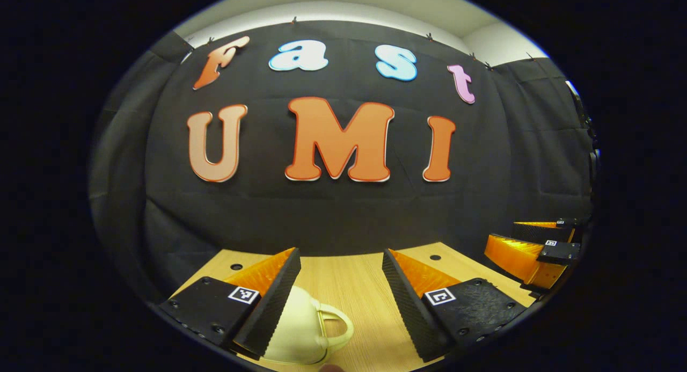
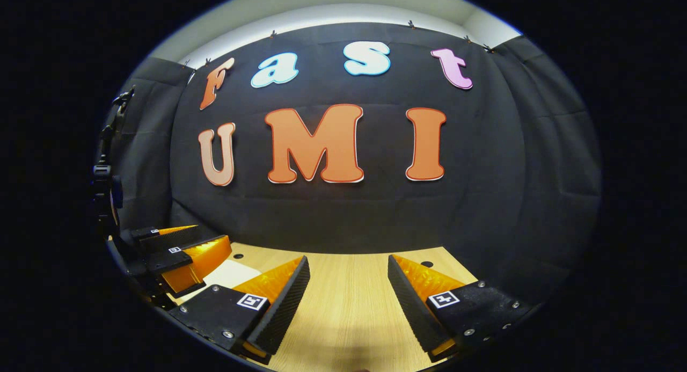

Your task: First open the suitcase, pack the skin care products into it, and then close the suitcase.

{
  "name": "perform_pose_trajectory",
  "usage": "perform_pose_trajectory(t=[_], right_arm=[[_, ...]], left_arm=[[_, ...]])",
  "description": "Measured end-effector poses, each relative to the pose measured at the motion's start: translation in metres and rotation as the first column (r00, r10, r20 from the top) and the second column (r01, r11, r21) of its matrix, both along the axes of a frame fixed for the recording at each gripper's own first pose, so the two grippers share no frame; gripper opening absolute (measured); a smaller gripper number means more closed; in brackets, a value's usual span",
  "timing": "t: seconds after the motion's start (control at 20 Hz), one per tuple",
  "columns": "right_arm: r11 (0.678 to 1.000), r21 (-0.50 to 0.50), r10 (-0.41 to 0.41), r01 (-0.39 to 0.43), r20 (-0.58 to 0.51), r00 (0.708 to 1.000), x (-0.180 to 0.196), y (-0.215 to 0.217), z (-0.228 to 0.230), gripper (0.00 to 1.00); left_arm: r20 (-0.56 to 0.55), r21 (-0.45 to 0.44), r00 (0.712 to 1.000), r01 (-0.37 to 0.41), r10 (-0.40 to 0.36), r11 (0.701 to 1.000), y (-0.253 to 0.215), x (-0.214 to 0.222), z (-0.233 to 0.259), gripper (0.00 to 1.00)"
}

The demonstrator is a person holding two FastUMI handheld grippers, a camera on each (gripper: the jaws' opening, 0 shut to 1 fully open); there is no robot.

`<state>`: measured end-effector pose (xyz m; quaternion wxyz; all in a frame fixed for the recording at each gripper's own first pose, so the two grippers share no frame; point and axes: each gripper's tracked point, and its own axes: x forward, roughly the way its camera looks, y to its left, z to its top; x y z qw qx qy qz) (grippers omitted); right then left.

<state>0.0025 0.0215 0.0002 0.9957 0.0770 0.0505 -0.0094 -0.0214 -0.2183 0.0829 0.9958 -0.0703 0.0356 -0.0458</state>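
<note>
Left claw (image 1: 341, 291), right claw (image 2: 348, 297): agape

Dim booth, light from above, sharp focus, edges fisheye-bent

We saw a small cream-white suitcase (image 1: 300, 329) lying on the wooden table — rounded shell, a looped handle of the same colour standing out on its right side. It appeared closed. It sat low in the left gripper view; in the right gripper view, a pale corner (image 2: 228, 274) — probably the same suitcase.
</note>
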Motion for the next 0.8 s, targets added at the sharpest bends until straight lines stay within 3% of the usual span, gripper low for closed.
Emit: perform_pose_trajectory(t=[0.4,0.8], right_arm=[[0.993,-0.088,0.091,-0.082,0.108,0.990,-0.017,-0.016,0.034,0.93],[0.970,-0.235,0.108,-0.060,0.198,0.974,0.001,-0.010,0.068,0.94]], left_arm=[[0.038,0.006,0.992,-0.120,0.120,0.993,-0.004,-0.036,0.030,0.96],[0.091,-0.016,0.989,-0.113,0.114,0.993,0.002,-0.012,0.057,0.96]])
